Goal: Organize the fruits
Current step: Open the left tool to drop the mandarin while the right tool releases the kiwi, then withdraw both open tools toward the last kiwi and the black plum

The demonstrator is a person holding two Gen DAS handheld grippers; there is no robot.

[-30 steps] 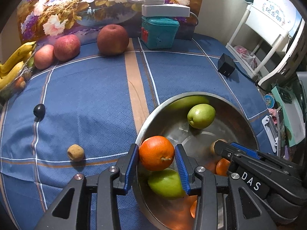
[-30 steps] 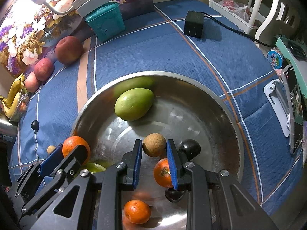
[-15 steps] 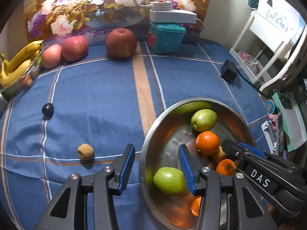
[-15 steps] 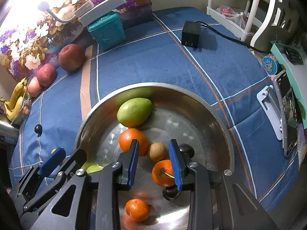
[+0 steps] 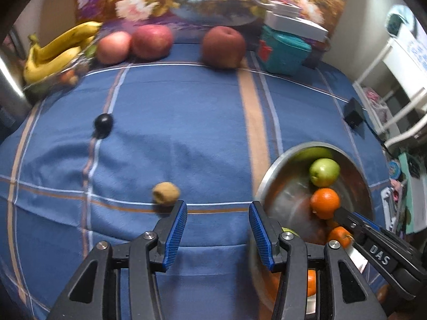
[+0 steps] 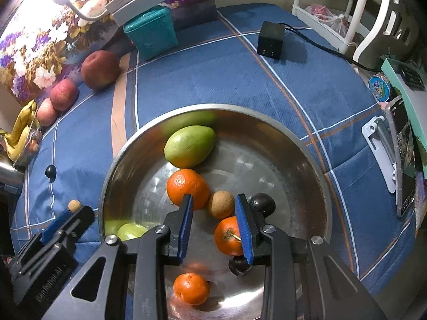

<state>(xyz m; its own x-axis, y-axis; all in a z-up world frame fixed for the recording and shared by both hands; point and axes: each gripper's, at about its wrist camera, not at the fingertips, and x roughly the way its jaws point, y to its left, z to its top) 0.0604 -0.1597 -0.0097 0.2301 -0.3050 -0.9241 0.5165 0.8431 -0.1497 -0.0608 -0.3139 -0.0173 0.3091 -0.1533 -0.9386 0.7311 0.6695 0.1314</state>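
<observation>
A steel bowl point(image 6: 267, 112) point(image 5: 267, 176) on the blue cloth holds a green mango point(image 6: 189, 146), a large orange point(image 6: 186, 189) point(image 5: 325, 202), a brown round fruit point(image 6: 221, 204), two small oranges point(image 6: 228, 236), dark plums point(image 6: 263, 204) and a green fruit point(image 6: 130, 230). My right gripper point(image 6: 213, 198) hangs open above the brown fruit, its pads touching nothing. My left gripper point(image 5: 217, 208) is open and empty over the cloth, left of the bowl. A small brown fruit point(image 5: 165, 193) lies just beyond its left finger. Farther off are a dark plum point(image 5: 103, 122), three apples point(image 5: 152, 41) and bananas point(image 5: 56, 50).
A teal box point(image 5: 283, 53) with a lamp on it stands at the back by a flowered panel. A black charger point(image 6: 271, 40) with its cable lies behind the bowl. A phone on a white stand point(image 6: 403, 154) is at the right edge, and a white rack point(image 6: 373, 13) beyond.
My left gripper let the large orange go into the bowl, then moved left off the bowl over the cloth. The orange rolled beside the mango. The right jaws parted a little.
</observation>
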